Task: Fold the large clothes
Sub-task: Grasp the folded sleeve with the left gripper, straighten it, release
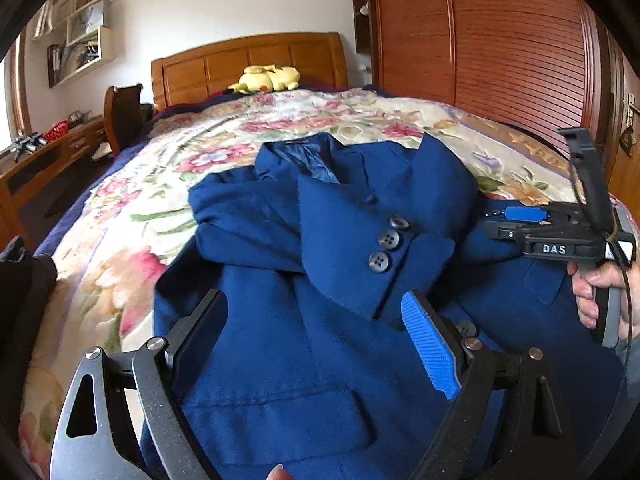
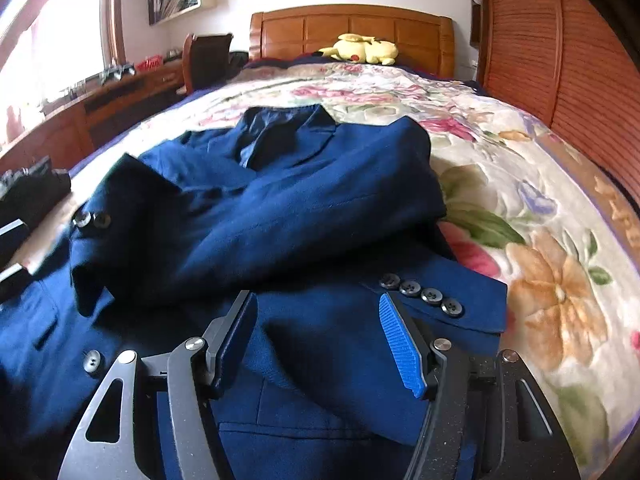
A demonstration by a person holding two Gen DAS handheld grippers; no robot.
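Observation:
A blue suit jacket (image 1: 320,280) lies face up on the floral bedspread (image 1: 224,136), collar toward the headboard and both sleeves folded across its front. One cuff with three buttons (image 1: 384,248) rests on the chest. My left gripper (image 1: 314,296) hovers open over the lower front, with nothing between its fingers. A hand (image 1: 592,296) holds my right gripper (image 1: 516,216) at the jacket's right side. In the right wrist view the right gripper (image 2: 318,300) stands open just above the jacket (image 2: 280,200), beside a cuff with several buttons (image 2: 424,292); no cloth is pinched.
A yellow plush toy (image 1: 266,78) lies by the wooden headboard (image 1: 248,60). A wooden wardrobe (image 1: 480,40) runs along the bed's right side. A desk (image 2: 100,96) and a chair (image 2: 204,60) stand to the left. Dark clothing (image 2: 32,188) lies at the bed's left edge.

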